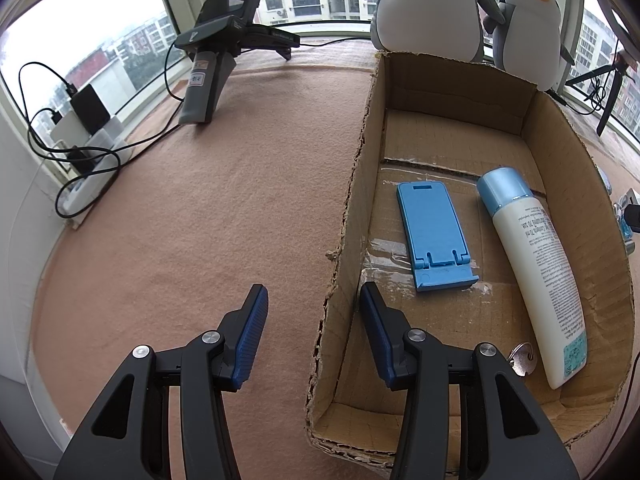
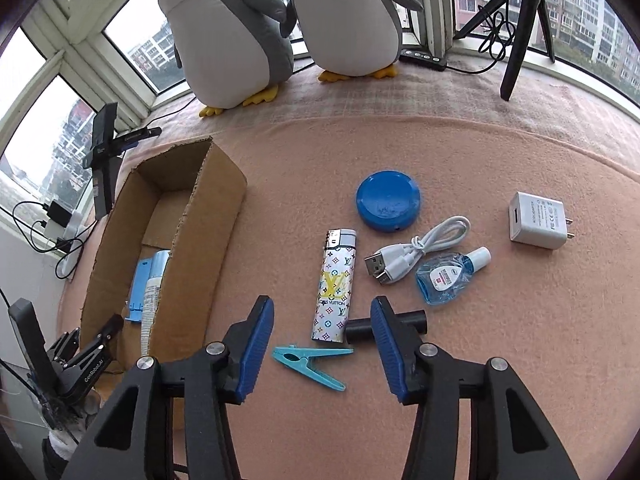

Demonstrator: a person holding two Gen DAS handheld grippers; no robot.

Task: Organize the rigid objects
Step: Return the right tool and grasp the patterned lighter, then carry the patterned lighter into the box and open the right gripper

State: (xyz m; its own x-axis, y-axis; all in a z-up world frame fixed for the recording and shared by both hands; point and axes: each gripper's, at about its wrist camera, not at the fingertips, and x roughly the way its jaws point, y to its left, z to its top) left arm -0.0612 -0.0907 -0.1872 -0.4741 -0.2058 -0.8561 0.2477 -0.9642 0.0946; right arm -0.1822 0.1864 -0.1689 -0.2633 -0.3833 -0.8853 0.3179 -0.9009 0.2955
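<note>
We see the big cardboard box (image 2: 200, 220) at the left of the right view. Our left tongs (image 1: 314, 304) are spread over its wall. Our right tongs (image 2: 322, 308) are spread too, pinching nothing. The little blue peg (image 2: 296, 358) lies bottom middle, under the 2 jaws, its long side running jaw to jaw.

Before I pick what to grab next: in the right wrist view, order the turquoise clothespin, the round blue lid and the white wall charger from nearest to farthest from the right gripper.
1. Turquoise plastic clothespin: lying between the fingers of the right gripper.
2. Round blue lid: farther out, slightly right of centre.
3. White wall charger: farthest, far right.
</note>
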